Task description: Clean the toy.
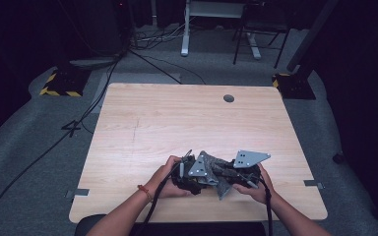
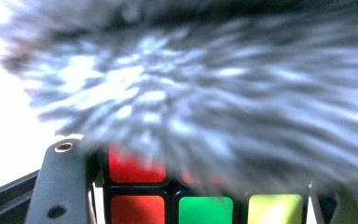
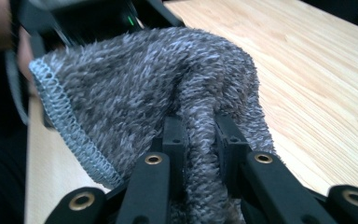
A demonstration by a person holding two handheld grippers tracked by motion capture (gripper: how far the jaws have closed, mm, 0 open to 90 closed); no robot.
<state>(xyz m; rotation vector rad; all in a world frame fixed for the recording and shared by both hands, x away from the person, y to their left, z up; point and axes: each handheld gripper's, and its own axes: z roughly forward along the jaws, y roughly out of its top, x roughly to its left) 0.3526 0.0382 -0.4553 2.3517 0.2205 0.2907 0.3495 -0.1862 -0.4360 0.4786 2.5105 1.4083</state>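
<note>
The right gripper (image 3: 200, 140) has its fingers clamped on a fold of the grey fuzzy cloth (image 3: 135, 93), while the left gripper (image 2: 186, 205) grips a colour cube (image 2: 205, 207). The cloth lies draped over the cube, near the surface's (image 1: 177, 113) front edge. This looks like wiping; next, rub the cloth across the cube while holding it steady.

We see bare forearms, a red band (image 1: 143, 191) on our left wrist, black grippers topped by grey three-cornered plates (image 1: 249, 158), brass-ringed screws (image 3: 153, 159) and black cables (image 1: 153, 209) trailing.
</note>
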